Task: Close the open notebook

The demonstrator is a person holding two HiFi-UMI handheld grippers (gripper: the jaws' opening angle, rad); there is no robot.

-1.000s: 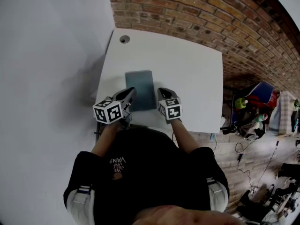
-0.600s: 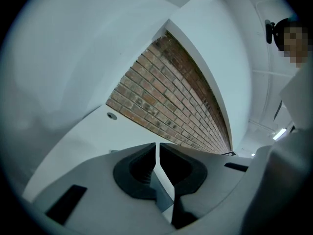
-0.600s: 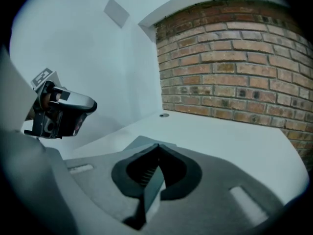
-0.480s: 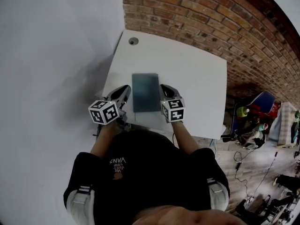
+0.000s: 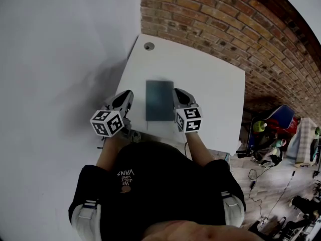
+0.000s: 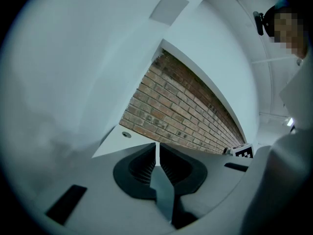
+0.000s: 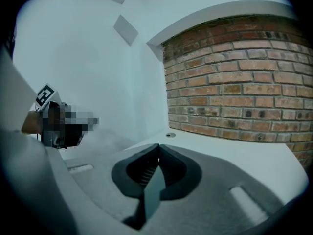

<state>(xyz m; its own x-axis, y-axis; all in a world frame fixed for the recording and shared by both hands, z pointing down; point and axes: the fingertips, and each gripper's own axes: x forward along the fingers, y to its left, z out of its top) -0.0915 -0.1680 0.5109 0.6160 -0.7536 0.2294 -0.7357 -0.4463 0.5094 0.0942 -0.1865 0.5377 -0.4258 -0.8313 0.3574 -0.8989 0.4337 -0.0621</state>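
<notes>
Between left claw [image 5: 127,94] and right claw [image 5: 179,92] (both together, empty), the closed notebook [image 5: 159,101].

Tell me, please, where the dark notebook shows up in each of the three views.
Head view: the notebook lies on the white table, between the left claw and the right claw.
Left gripper view: not in it.
Right gripper view: not in it.
Shared landmark: the round hole in the table's corner by the brick wall, seen in all three views.
</notes>
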